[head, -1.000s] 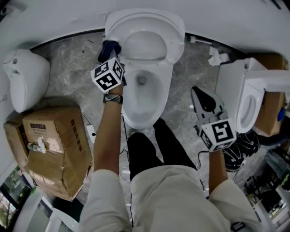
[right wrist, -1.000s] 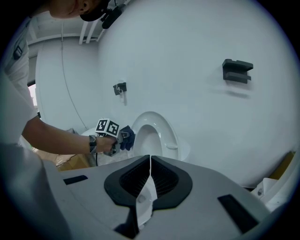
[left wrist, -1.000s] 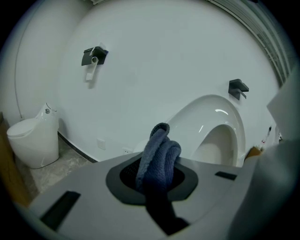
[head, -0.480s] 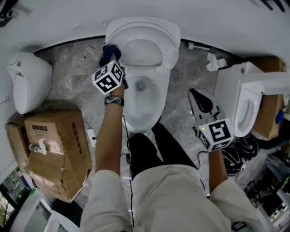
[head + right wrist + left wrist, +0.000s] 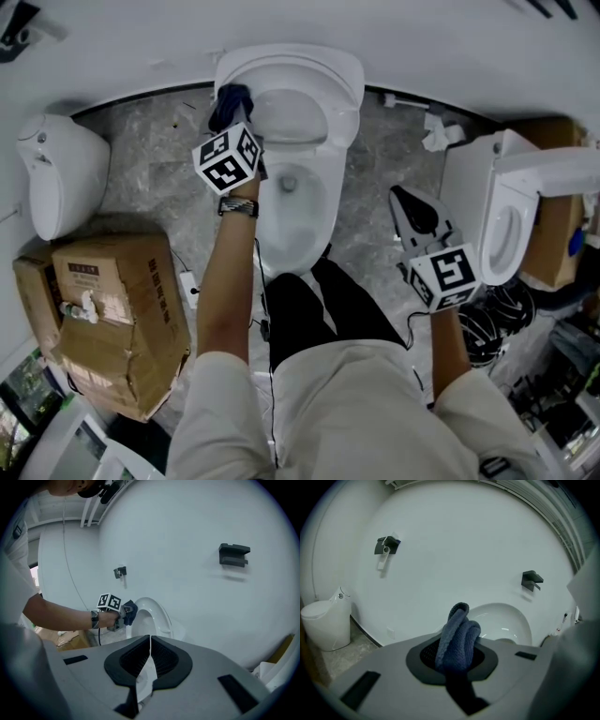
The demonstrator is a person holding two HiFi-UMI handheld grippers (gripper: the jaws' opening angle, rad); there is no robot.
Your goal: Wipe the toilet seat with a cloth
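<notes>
Left gripper view: the fingers (image 5: pixel 488 655) are clamped on the blue cloth (image 5: pixel 458 637).

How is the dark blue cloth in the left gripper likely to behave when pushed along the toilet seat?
Probably floppy: the dark blue cloth bulges in soft folds above the left gripper, so it should bend to the raised toilet seat. Its knitted texture likely grips rather than slips on the glossy surface. It looks light.
</notes>
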